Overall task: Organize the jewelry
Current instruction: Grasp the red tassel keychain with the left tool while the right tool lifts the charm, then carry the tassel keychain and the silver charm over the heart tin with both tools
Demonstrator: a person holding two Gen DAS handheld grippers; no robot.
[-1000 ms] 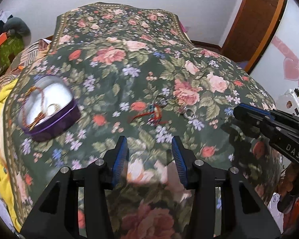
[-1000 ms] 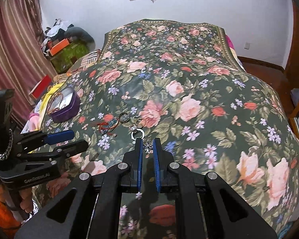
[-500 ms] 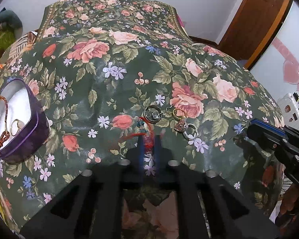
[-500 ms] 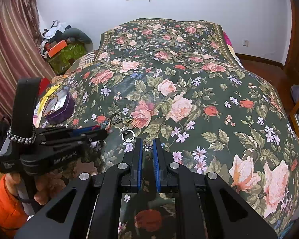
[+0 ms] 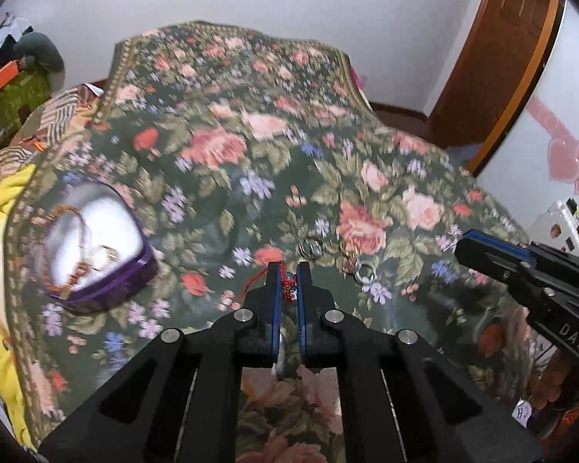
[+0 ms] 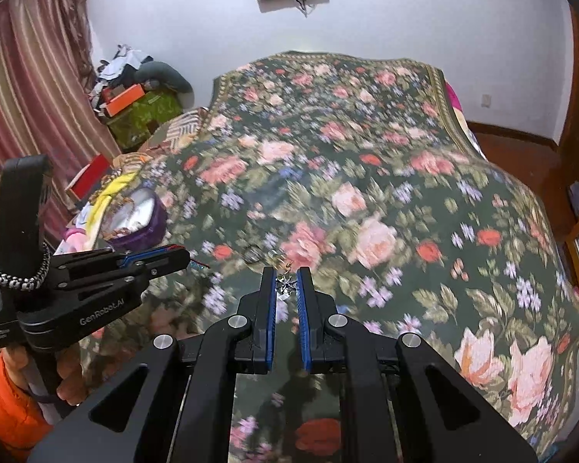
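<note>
My left gripper (image 5: 288, 270) is shut on a red cord bracelet (image 5: 286, 284), whose loose end trails left over the floral bedspread (image 5: 227, 162). A purple heart-shaped box (image 5: 96, 247) with white lining, holding a beaded bracelet and a ring, sits to the left. Loose rings (image 5: 311, 247) lie on the spread just beyond the fingers. My right gripper (image 6: 285, 276) is shut on a small silver star-shaped charm (image 6: 285, 286). In the right wrist view, the left gripper (image 6: 181, 256) is at the left, and the box (image 6: 135, 220) lies behind it.
The bedspread (image 6: 366, 177) covers a bed that drops away at the right and near edges. Yellow fabric (image 5: 0, 239) bunches at the left edge by the box. Clutter and a striped curtain (image 6: 27, 108) stand far left. A wooden door (image 5: 498, 50) is at the back right.
My left gripper went down to the red cord, shut on it and lifted it. The right gripper stayed shut on the silver charm and rose a little.
</note>
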